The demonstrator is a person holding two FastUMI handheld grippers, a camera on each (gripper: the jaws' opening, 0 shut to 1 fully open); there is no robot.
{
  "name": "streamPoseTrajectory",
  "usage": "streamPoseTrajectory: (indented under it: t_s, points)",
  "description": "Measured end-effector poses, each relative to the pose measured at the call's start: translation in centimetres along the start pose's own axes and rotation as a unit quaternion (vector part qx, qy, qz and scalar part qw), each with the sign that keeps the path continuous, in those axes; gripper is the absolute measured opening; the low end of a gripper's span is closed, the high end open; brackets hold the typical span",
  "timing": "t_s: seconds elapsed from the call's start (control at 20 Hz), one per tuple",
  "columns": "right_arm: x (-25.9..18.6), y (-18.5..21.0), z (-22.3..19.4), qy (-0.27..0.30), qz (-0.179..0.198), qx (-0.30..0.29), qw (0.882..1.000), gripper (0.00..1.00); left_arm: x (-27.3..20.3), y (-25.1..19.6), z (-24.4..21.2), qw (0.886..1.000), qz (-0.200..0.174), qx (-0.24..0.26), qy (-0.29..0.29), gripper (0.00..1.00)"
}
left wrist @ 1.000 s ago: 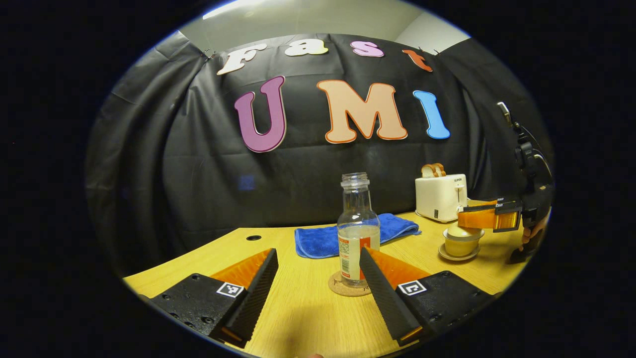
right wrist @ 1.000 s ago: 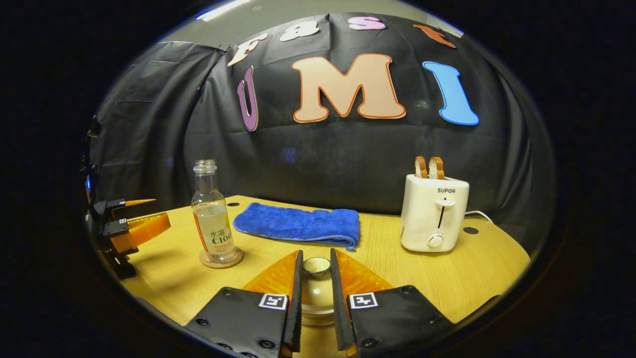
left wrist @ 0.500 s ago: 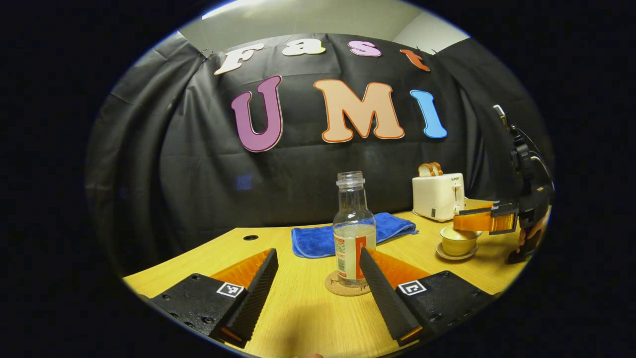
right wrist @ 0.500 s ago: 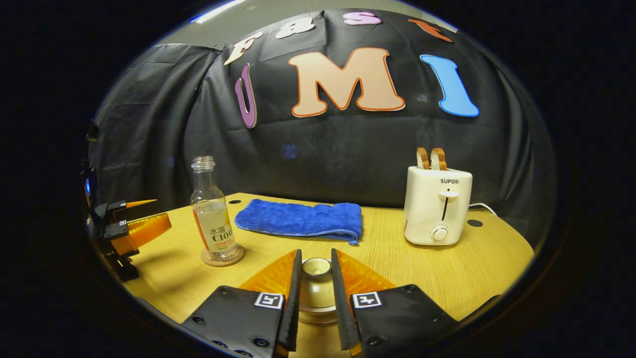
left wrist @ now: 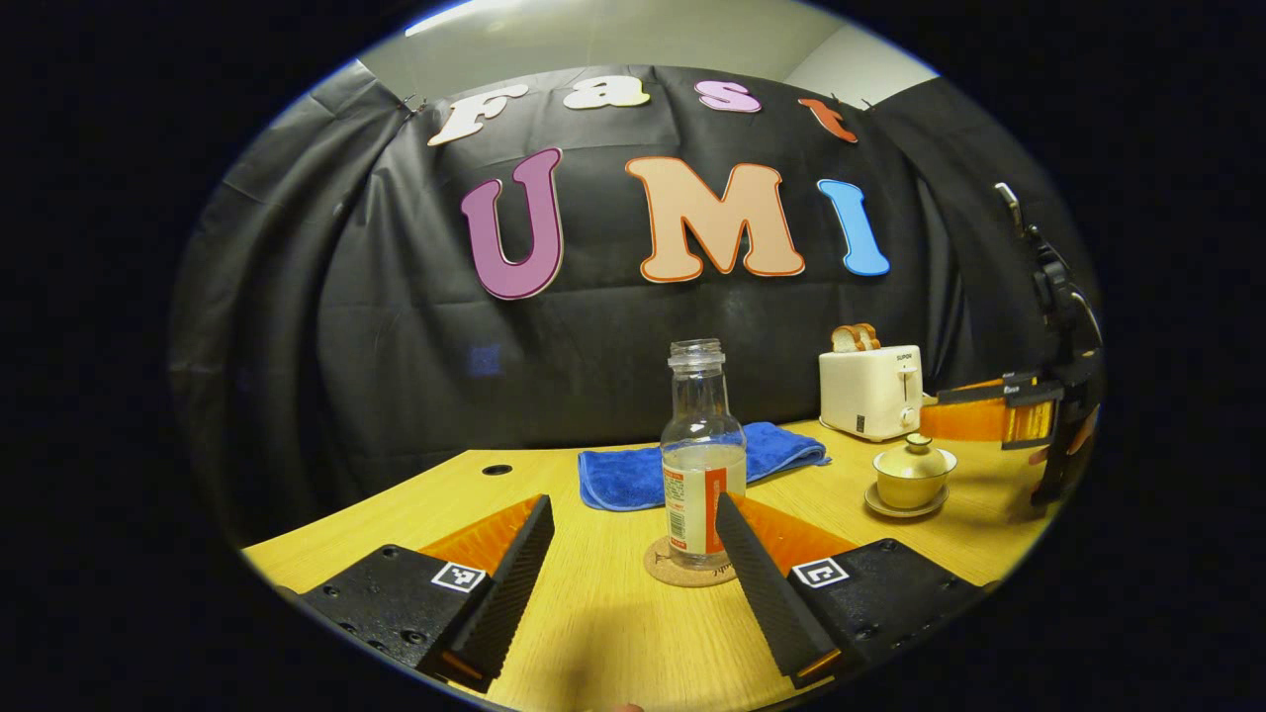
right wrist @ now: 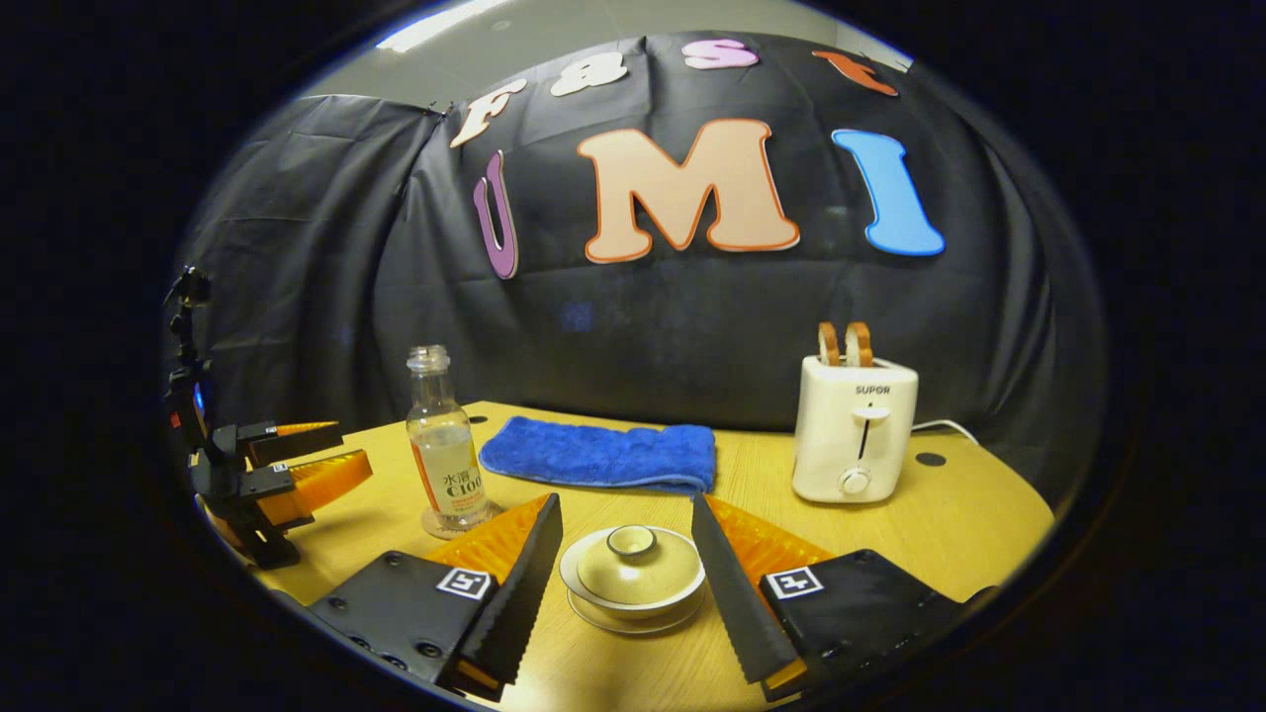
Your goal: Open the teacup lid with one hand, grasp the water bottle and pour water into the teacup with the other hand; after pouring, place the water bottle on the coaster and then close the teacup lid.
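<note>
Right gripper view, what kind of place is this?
Probably a staged recording booth, not a real kitchen: black cloth wall behind a wooden table set with a toaster, blue towel and lidded teacup.

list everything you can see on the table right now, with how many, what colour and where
Bottle: one, clear, uncapped, part full, upright on the coaster.
Coaster: one, cork, front left.
Towel: one, blue, folded, at the back.
Toaster: one, white, back right, two bread slices in its slots.
Teacup: one, cream, lid on, on a saucer, front right.
Table: one, light wood.
Left gripper: open, fingers beside the bottle.
Right gripper: open, fingers either side of the teacup, apart from it.
</note>
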State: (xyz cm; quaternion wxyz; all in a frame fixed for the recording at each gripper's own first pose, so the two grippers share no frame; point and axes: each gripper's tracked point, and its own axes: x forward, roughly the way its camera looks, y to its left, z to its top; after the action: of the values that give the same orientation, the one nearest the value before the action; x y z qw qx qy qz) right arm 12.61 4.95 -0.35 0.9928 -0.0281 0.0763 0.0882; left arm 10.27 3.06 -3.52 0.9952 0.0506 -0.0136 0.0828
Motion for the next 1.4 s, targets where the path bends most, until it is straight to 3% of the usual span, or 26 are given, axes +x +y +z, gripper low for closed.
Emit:
streamPoseTrajectory:
  t_s: [0.15,0.2,0.65,0.8,0.95,1.05,1.1,1.15,1.2,1.4]
  points:
    - [-2.3,-0.6,1.6,-0.031,-0.014,0.009,0.999,0.82,-0.1,-0.1,-0.2,1.000,0.000,-0.001,0.004,0.96]
    - [-3.0,-0.9,1.7,-0.038,-0.019,0.012,0.999,0.85,-0.1,0.0,-0.1,1.000,0.000,-0.003,0.004,0.96]
    - [-8.1,-3.8,0.0,-0.063,-0.060,0.044,0.995,0.85,-0.9,-0.2,-0.3,1.000,0.009,-0.023,0.008,0.96]
    - [-8.8,-4.2,-0.3,-0.072,-0.070,0.031,0.994,0.89,-1.1,-0.2,-0.3,0.999,0.015,-0.029,0.008,0.96]
    - [-8.9,-4.2,-0.4,-0.073,-0.072,0.023,0.994,0.83,-1.5,-0.1,-0.4,0.999,0.021,-0.034,0.008,0.96]
    - [-9.0,-4.2,-0.5,-0.074,-0.074,0.023,0.994,0.86,-1.5,-0.1,-0.3,0.999,0.024,-0.035,0.008,1.00]
    - [-9.0,-4.3,-0.5,-0.073,-0.075,0.022,0.994,0.83,-1.6,0.0,-0.4,0.999,0.028,-0.036,0.008,0.96]
    - [-8.9,-4.2,-0.7,-0.072,-0.074,0.021,0.994,0.83,-1.7,0.2,-0.4,0.999,0.031,-0.037,0.008,1.00]
    - [-8.9,-4.1,-0.9,-0.070,-0.075,0.020,0.995,0.83,-1.7,0.1,-0.4,0.999,0.033,-0.037,0.008,0.96]
    - [-8.8,-4.0,-1.1,-0.070,-0.077,0.017,0.994,0.86,-1.8,0.0,-0.4,0.999,0.034,-0.037,0.008,0.96]
